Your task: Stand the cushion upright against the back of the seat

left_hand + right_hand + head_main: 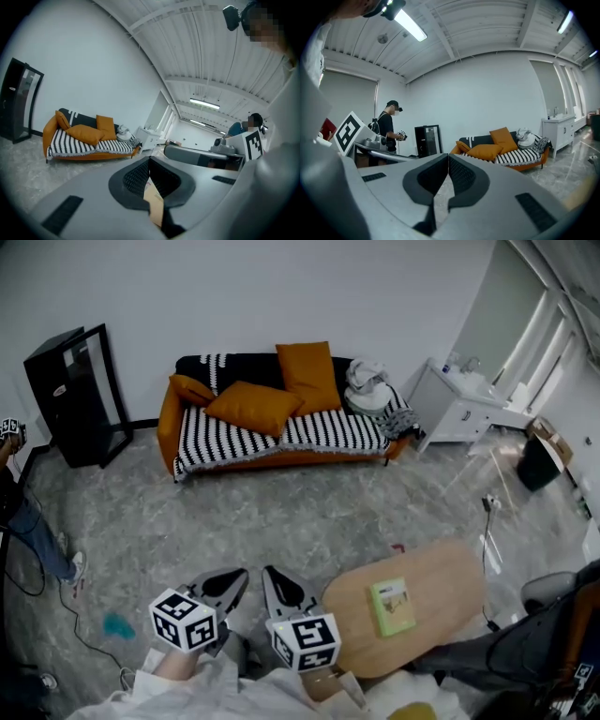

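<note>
Across the room stands an orange sofa (pixel 170 424) under a black-and-white striped cover. One orange cushion (pixel 253 407) lies tilted on the seat, and it also shows as the cushion (pixel 86 133) and the cushion (pixel 486 151) in the two gripper views. A second cushion (pixel 305 376) stands upright against the backrest. A third (pixel 190 388) leans at the left arm. My left gripper (pixel 234 579) (pixel 150 160) and right gripper (pixel 275 577) (pixel 448 157) hover side by side near me, far from the sofa. Both have their jaws together and hold nothing.
A white bundle (pixel 367 390) sits on the sofa's right end. A black cabinet (pixel 80 395) stands left of the sofa, a white cabinet (pixel 459 404) to its right. An oval wooden table (pixel 441 582) carrying a green book (pixel 392 606) is close on my right. A person (pixel 19 512) stands at far left.
</note>
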`<move>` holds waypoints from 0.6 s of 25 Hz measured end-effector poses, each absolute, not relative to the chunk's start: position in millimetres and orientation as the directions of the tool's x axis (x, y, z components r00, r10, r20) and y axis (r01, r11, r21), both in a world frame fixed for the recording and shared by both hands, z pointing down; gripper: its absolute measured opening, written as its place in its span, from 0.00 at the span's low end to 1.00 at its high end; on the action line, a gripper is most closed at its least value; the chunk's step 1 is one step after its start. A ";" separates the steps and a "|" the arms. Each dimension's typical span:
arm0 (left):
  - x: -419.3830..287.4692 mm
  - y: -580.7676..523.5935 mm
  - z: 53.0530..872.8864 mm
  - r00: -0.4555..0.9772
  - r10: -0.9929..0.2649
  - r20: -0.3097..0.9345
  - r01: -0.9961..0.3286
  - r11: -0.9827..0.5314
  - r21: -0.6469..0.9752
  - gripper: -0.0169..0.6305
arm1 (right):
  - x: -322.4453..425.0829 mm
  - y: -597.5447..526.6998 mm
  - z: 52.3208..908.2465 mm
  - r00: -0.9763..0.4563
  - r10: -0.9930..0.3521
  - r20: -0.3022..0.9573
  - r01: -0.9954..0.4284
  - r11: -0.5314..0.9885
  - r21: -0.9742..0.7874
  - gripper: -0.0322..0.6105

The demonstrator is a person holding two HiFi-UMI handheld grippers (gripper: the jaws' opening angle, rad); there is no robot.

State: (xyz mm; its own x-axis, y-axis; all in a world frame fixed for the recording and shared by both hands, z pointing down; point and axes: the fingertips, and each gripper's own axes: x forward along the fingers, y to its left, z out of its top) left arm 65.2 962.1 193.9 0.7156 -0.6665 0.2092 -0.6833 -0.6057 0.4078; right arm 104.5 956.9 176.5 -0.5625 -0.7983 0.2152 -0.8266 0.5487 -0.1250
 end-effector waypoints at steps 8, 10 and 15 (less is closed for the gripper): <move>70.7 925.5 200.7 0.711 -0.669 0.218 -0.690 -0.602 0.403 0.04 | 106.0 920.1 186.1 -0.558 -0.803 0.210 -0.830 0.539 -0.143 0.07; 70.5 908.5 204.5 0.711 -0.668 0.219 -0.689 -0.601 0.405 0.04 | 107.3 901.6 188.5 -0.556 -0.803 0.214 -0.831 0.539 -0.140 0.07; 54.4 851.1 206.6 0.721 -0.657 0.220 -0.681 -0.615 0.397 0.04 | 96.3 843.6 192.2 -0.546 -0.808 0.223 -0.838 0.526 -0.143 0.07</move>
